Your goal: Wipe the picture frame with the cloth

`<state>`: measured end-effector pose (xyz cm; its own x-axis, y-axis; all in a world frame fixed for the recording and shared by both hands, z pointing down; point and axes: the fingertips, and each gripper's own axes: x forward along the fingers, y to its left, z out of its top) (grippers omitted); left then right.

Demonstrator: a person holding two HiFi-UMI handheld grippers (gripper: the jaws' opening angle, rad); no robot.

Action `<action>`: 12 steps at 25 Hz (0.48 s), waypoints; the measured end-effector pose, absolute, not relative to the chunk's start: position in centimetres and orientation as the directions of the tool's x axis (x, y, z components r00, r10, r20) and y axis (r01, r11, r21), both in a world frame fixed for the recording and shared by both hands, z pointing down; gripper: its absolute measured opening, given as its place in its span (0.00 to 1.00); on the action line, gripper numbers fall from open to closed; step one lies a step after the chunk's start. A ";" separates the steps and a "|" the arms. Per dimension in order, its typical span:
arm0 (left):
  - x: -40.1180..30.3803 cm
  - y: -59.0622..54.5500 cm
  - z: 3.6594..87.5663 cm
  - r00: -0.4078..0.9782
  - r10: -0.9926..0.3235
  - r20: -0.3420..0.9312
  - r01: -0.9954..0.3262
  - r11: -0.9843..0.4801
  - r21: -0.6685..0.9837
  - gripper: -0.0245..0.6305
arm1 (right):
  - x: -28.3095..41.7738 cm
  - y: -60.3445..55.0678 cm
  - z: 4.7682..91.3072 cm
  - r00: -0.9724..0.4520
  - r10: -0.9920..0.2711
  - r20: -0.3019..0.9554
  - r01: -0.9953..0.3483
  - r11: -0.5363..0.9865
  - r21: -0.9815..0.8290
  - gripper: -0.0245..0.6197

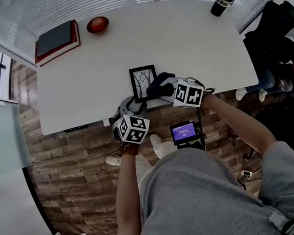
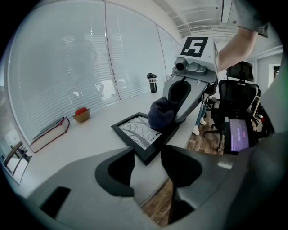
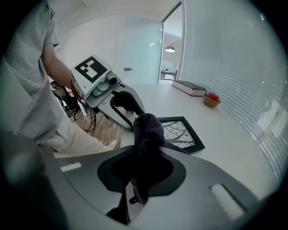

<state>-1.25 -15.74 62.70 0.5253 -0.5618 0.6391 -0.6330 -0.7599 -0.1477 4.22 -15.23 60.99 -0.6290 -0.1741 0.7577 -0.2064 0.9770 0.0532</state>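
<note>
A black picture frame (image 1: 143,82) with a tree drawing lies flat on the white table (image 1: 190,42), close to its front edge. My right gripper (image 1: 165,87) is shut on a dark cloth (image 3: 146,134), and the bunched cloth (image 2: 162,114) rests on the frame's right side. My left gripper (image 2: 147,157) sits at the frame's near corner (image 2: 145,155). Its jaws stand apart with that corner between the tips, and I see no firm press on it. In the right gripper view the cloth hides the fingertips and part of the frame (image 3: 184,134).
A closed book (image 1: 57,41) and a small bowl holding something red (image 1: 97,24) sit at the table's far left. A black cup (image 1: 221,1) stands at the far right. A small lit screen (image 1: 184,131) and an office chair (image 2: 238,94) are beside the table's front edge.
</note>
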 end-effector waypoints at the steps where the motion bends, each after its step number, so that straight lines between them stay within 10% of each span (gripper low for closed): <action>1: -1.3 -15.7 62.7 0.524 -0.564 0.638 -0.637 -0.757 -0.146 0.33 | 4.2 -15.1 61.1 -0.633 -0.165 0.756 -0.199 0.979 0.047 0.13; 12: -0.9 -15.4 62.8 0.527 -0.570 0.631 -0.638 -0.755 -0.149 0.32 | 3.6 -10.1 58.6 -0.709 0.101 0.698 0.078 0.995 -0.065 0.14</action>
